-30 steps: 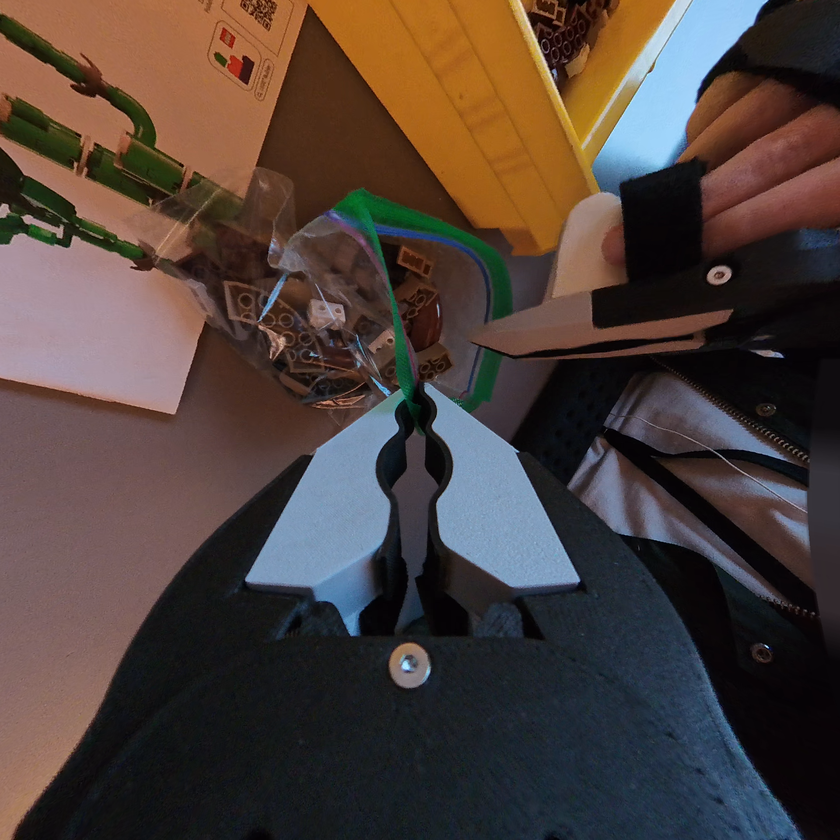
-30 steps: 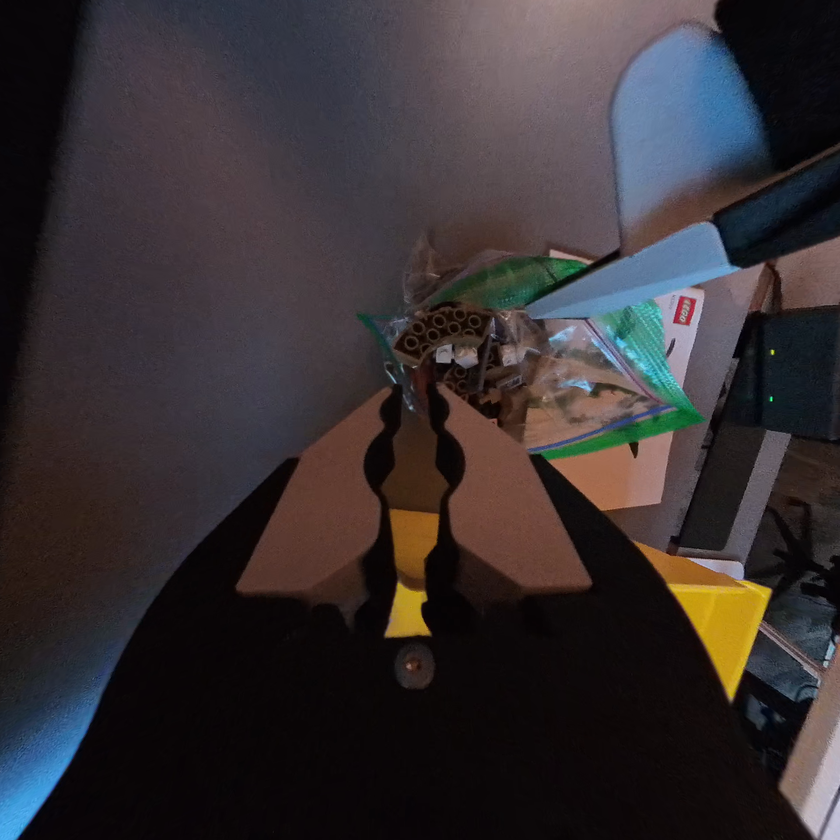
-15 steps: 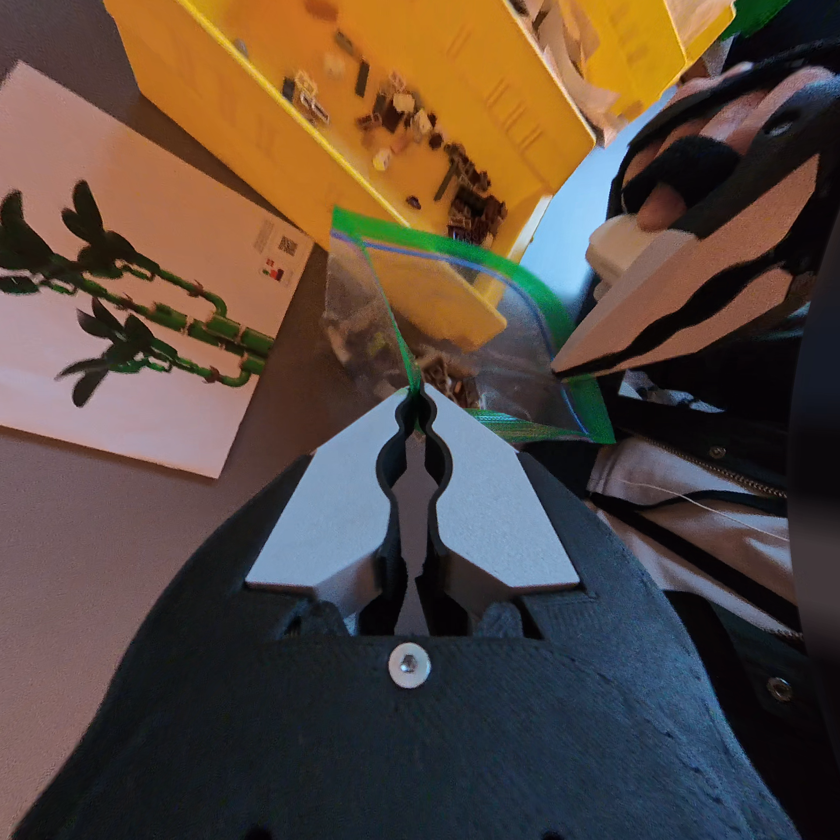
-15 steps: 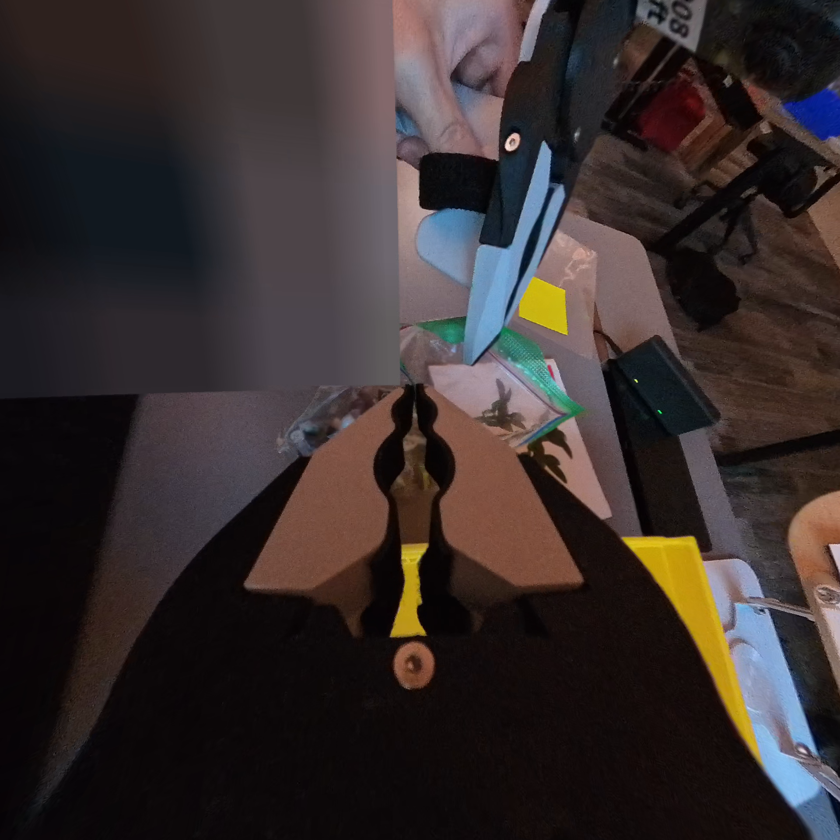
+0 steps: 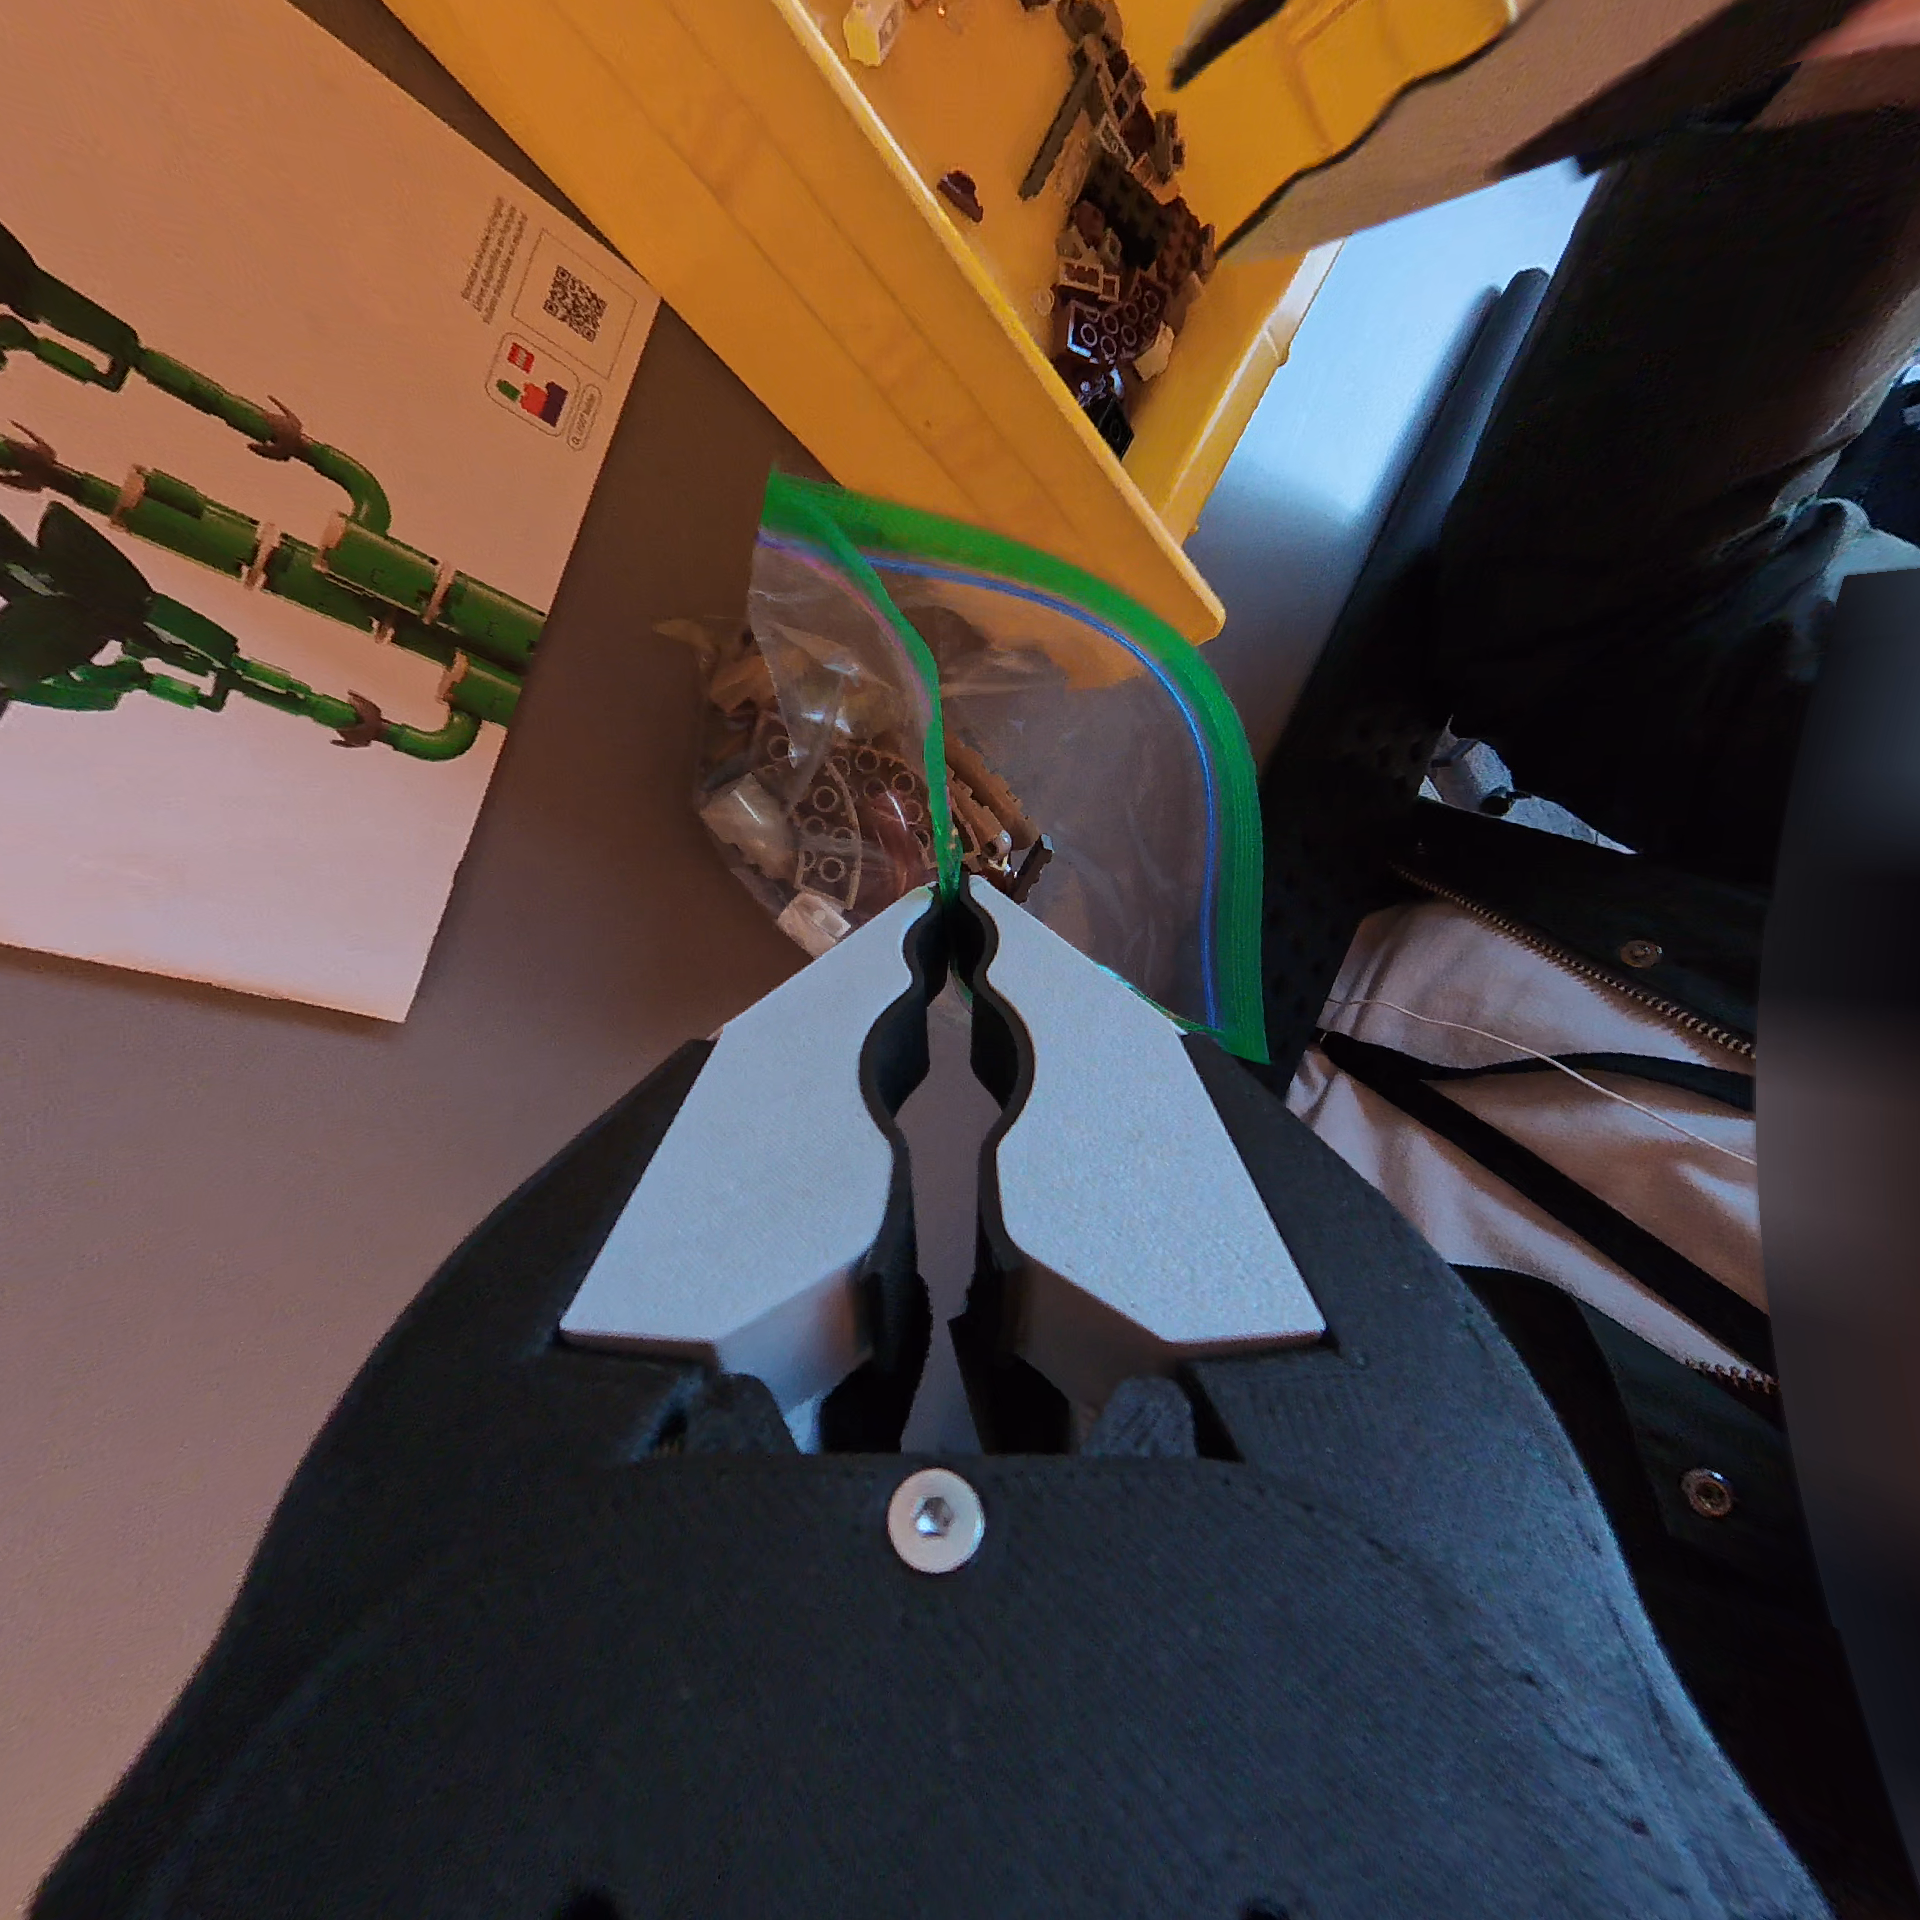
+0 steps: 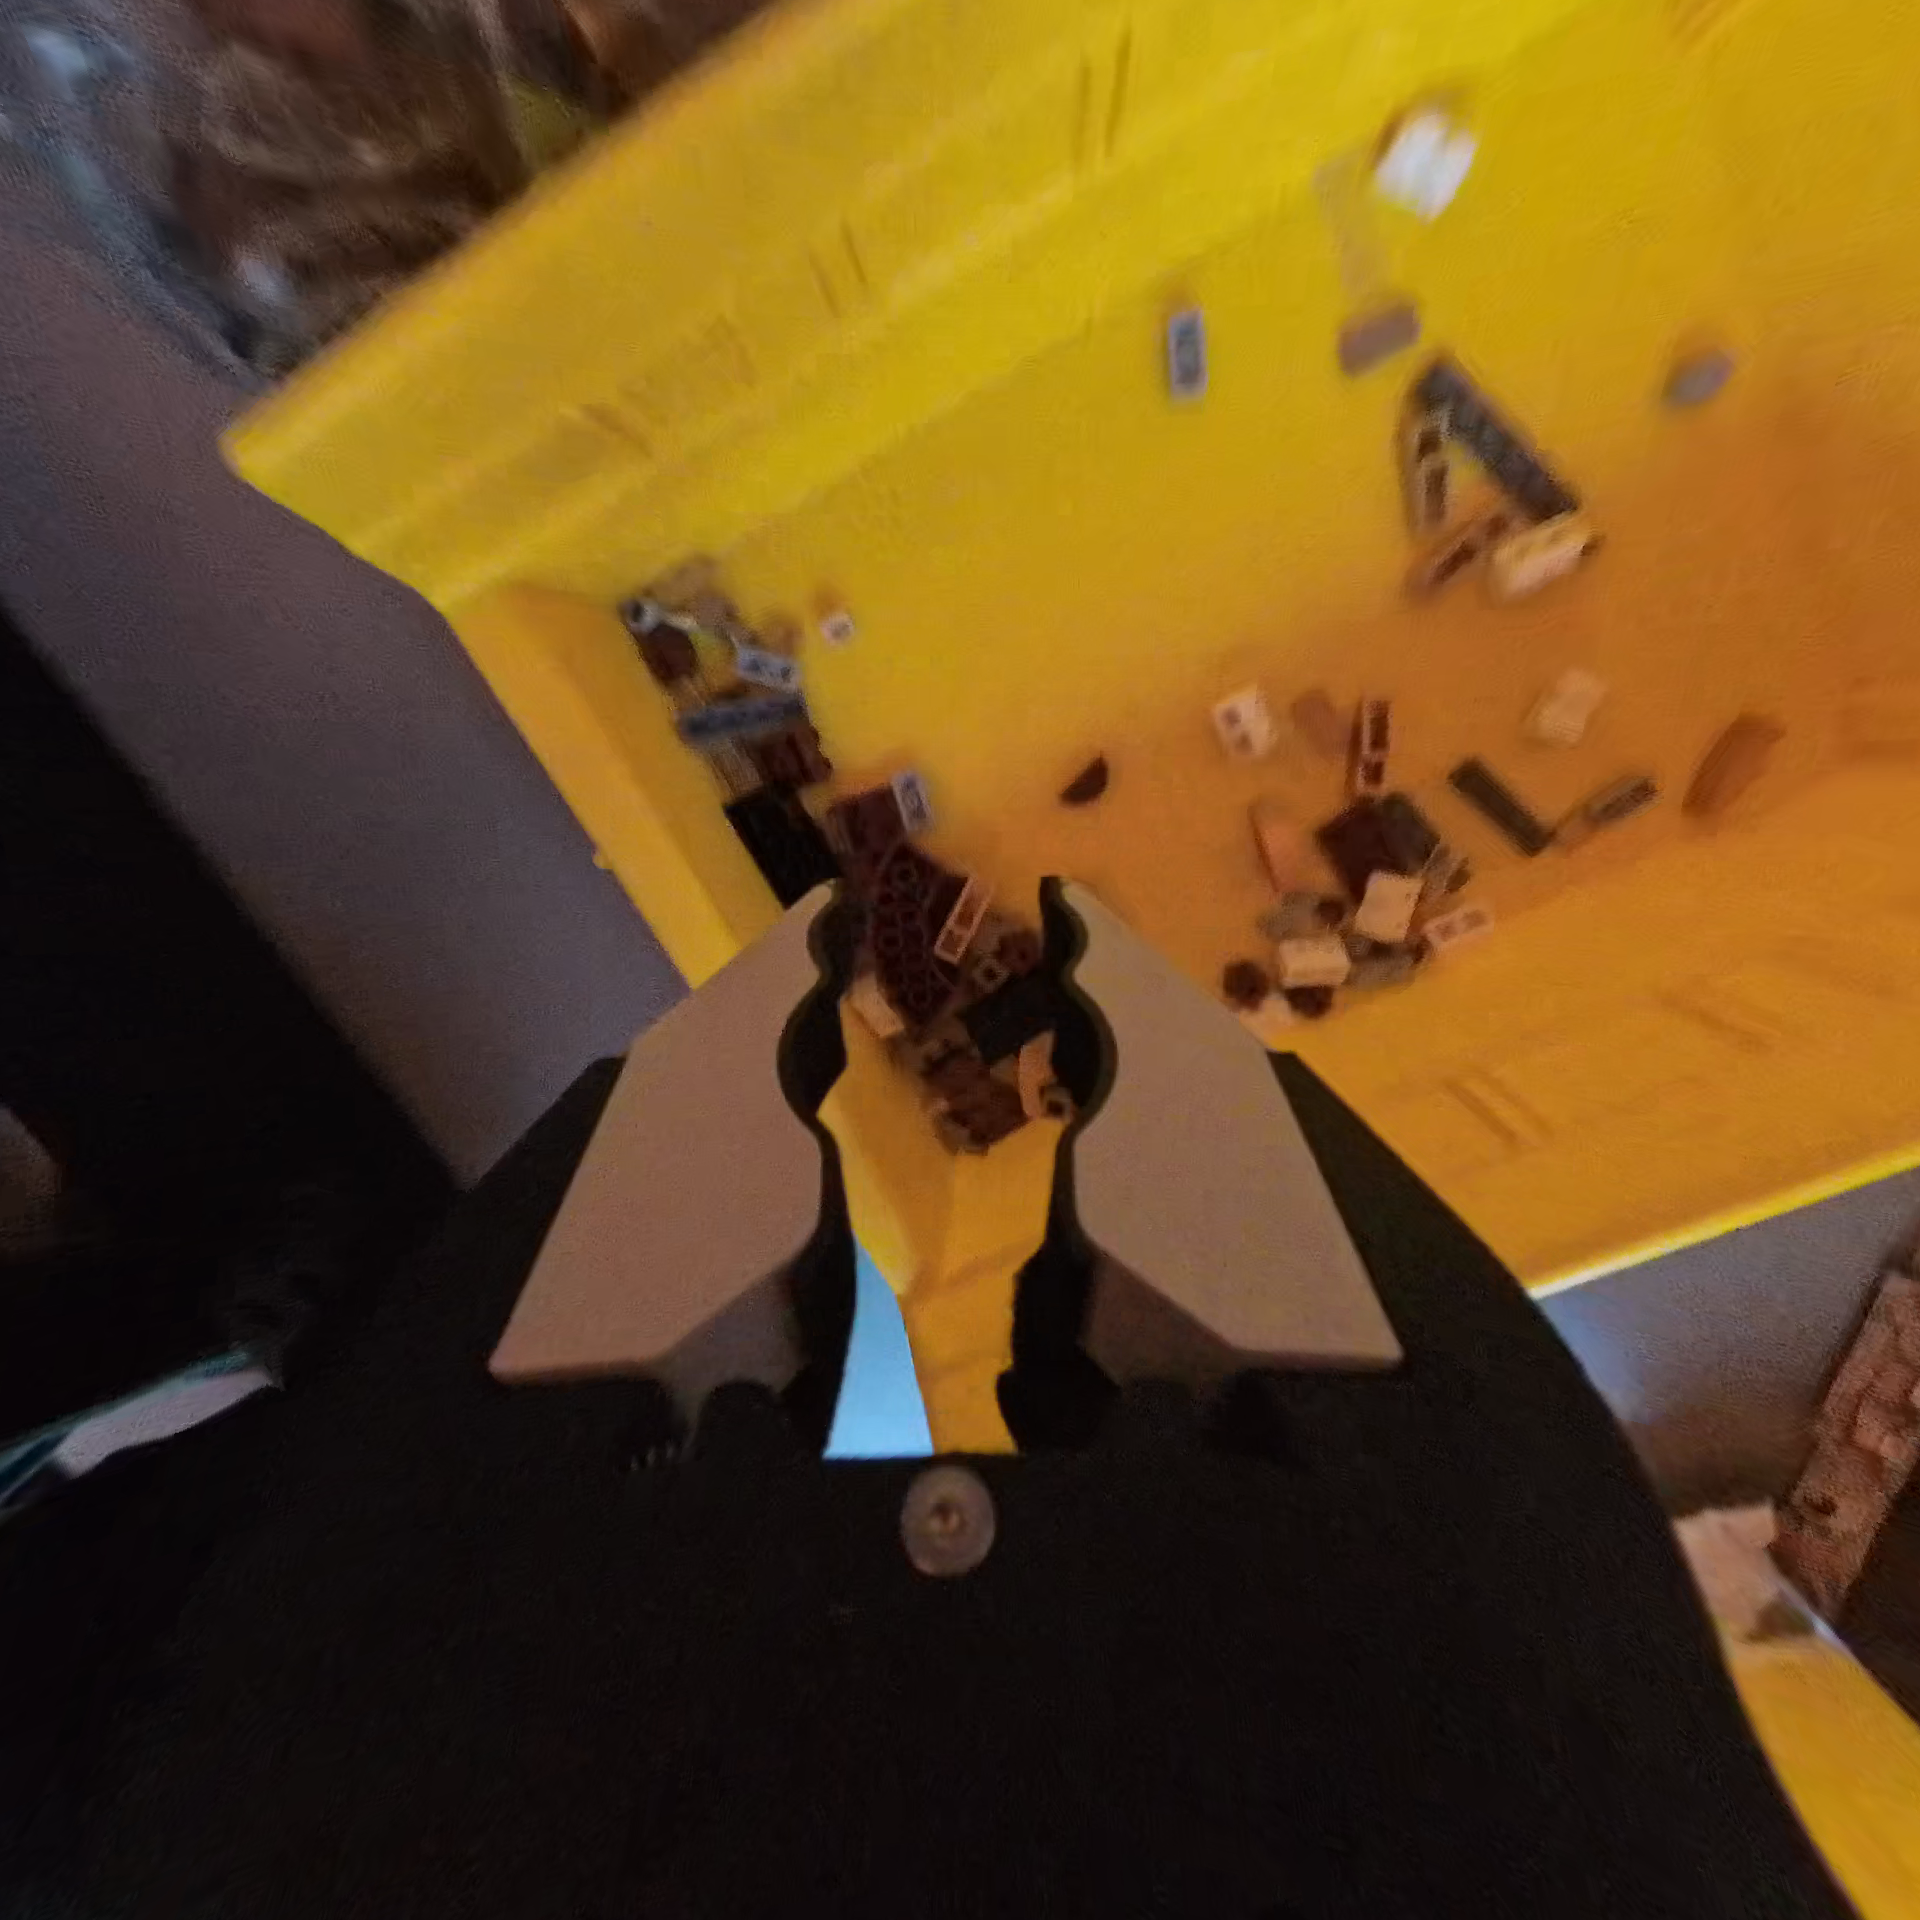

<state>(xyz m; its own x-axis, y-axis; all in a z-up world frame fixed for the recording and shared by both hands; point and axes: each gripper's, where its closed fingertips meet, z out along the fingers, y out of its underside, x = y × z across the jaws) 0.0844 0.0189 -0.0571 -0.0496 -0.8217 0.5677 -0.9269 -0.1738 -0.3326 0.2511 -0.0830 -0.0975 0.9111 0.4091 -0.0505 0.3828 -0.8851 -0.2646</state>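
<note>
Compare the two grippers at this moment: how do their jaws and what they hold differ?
The left gripper has its jaws pinched shut on the green zip edge of the clear plastic bag of bricks; the right gripper has its jaws apart and holds nothing. The left sits beside the yellow bin over the grey table; the right points into the bin at loose bricks. Both have grey fingers on black bodies.

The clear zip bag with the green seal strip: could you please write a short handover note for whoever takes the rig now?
Left gripper: shut on the green seal strip of the clear zip bag, which holds small brown and grey bricks.
Right gripper: open, empty, over the yellow plastic bin.
Loose small bricks lie scattered in the bin; the bag sits beside it near a printed sheet.
Bricks remain in the bag.
</note>
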